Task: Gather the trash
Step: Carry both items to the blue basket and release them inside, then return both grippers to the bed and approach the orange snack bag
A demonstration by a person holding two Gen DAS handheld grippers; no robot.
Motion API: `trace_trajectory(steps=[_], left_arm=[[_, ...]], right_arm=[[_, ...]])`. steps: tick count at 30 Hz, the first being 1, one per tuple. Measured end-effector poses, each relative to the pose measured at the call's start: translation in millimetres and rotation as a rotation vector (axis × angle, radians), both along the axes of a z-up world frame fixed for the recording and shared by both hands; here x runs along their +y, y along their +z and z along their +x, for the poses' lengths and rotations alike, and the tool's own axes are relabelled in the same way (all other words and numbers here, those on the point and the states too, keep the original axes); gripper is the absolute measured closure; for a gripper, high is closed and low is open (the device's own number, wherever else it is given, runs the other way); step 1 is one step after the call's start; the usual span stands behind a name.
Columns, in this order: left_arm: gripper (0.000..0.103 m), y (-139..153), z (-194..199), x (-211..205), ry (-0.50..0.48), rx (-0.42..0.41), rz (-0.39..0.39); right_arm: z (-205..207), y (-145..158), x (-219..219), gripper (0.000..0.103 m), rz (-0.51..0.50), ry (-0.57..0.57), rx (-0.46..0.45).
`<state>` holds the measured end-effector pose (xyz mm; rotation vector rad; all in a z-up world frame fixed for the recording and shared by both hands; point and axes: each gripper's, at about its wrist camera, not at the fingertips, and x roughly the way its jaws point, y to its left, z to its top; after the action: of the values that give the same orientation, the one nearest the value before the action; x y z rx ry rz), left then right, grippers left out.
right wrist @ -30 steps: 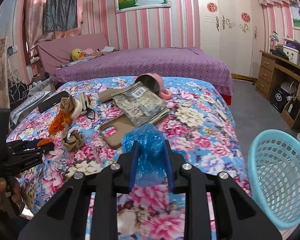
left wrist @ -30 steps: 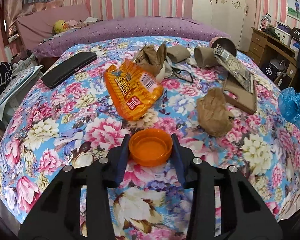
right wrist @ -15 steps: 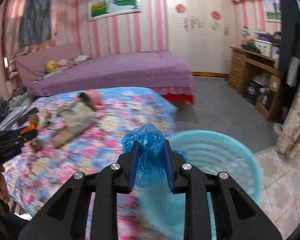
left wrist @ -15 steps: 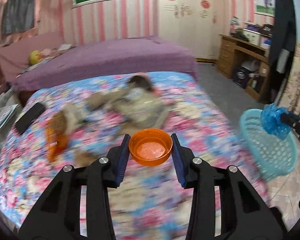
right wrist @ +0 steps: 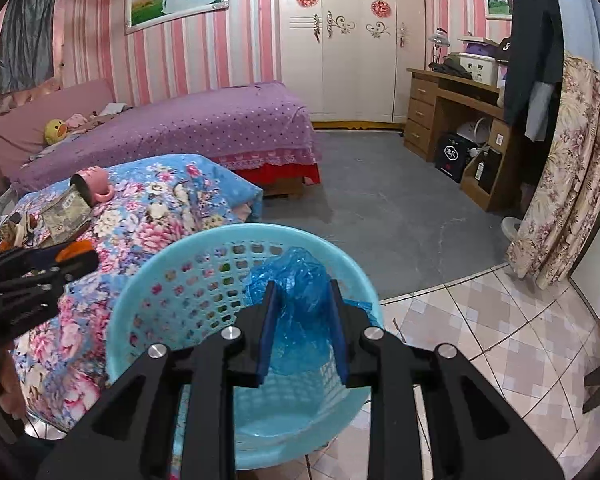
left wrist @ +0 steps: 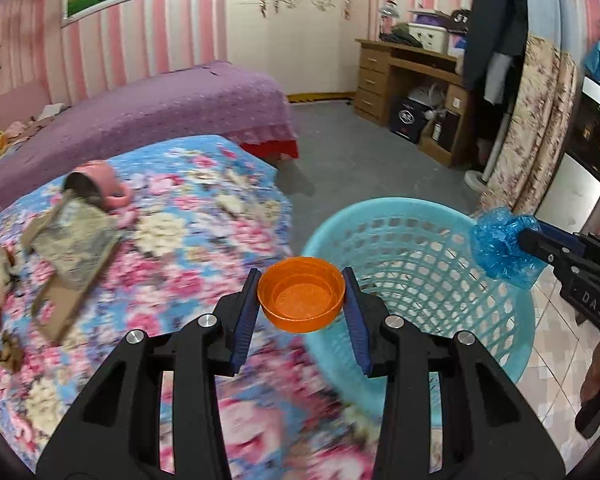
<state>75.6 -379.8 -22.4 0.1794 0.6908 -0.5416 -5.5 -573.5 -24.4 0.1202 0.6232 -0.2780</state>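
Two grippers are in play, and both are loaded. On the left wrist camera, the left gripper (left wrist: 302, 300) has its blue-padded fingers pinching an orange cap (left wrist: 302, 300), open side up, gripped on opposite sides of its rim. The cap hangs in the air right at the near left rim of the light blue basket (left wrist: 420, 264), where the basket meets the right edge of the flowered bedspread (left wrist: 188, 240). Over on the far right rim of the basket comes the right gripper (left wrist: 528, 246), jaws clamped on a crumpled blue plastic bag (left wrist: 500, 246), the bag poised just above that rim. Back on the bedspread, toward its far left side, a pink mug (left wrist: 100, 188) lies on its side, with a crinkled grey wrapper (left wrist: 74, 244) just in front of it resting on a brown flat piece (left wrist: 60, 312). Much of the near bedspread is motion-blurred.

Switching to the right wrist camera: the right gripper (right wrist: 302, 324) squeezes the blue plastic bag (right wrist: 296, 292) between its fingers, directly over the open mouth of the basket (right wrist: 160, 300). The basket sits on the tiled floor (right wrist: 480, 320), tucked against the corner of the bedspread (right wrist: 160, 208). At the left edge, the left gripper (right wrist: 80, 258) pokes in, the orange cap (right wrist: 76, 249) showing between its tips. The pink mug (right wrist: 94, 184) lies near the far edge of the bedspread.
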Motion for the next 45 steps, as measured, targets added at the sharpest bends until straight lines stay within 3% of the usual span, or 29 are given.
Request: trace_trajectory(steps=[9,11,13,19,29,31,33,40,45], left_arm=[[0.064,-15.9,8.3,-43.6,-0.042,0.01,0.026],[0.055,-17.8,9.2,-46.1,-0.048,0.008,0.034],[0.033,-19.7,11.9,-45.7,-0.036,0.003,0.042],[0.015,-14.4,14.1,-32.4,-0.007,-0.056,0.06],[0.009,3.4,20.8,24.6,0.083,-0.112,0.022],[0.006,8.1,22.4,40.3,0.107,-0.117,-0.002],[0.006,11.5,23.3,53.2,0.125,-0.122,-0.012],[0.006,22.2,25.5,98.1,0.175,-0.13,-0.032],[0.005,31.0,23.0,137.0,0.213,-0.146,-0.048]], right_arm=[[-1.0,-5.1,-14.2,0.078,-0.005,-0.009,-0.013],[-0.3,-6.2,-16.5,0.078,-0.001,-0.009,-0.016],[0.7,-7.6,-16.6,0.078,0.001,-0.009,-0.017],[3.3,-9.7,-13.4,0.078,-0.003,0.005,-0.019],[21.1,-19.5,5.7,0.077,0.012,0.039,-0.017],[24.6,-21.3,12.0,0.064,0.0,0.028,-0.017],[24.5,-20.1,15.9,0.03,-0.014,0.019,-0.028],[17.3,-6.7,26.6,0.016,-0.041,-0.01,-0.074],[15.6,7.9,47.7,0.014,-0.028,0.001,-0.107]])
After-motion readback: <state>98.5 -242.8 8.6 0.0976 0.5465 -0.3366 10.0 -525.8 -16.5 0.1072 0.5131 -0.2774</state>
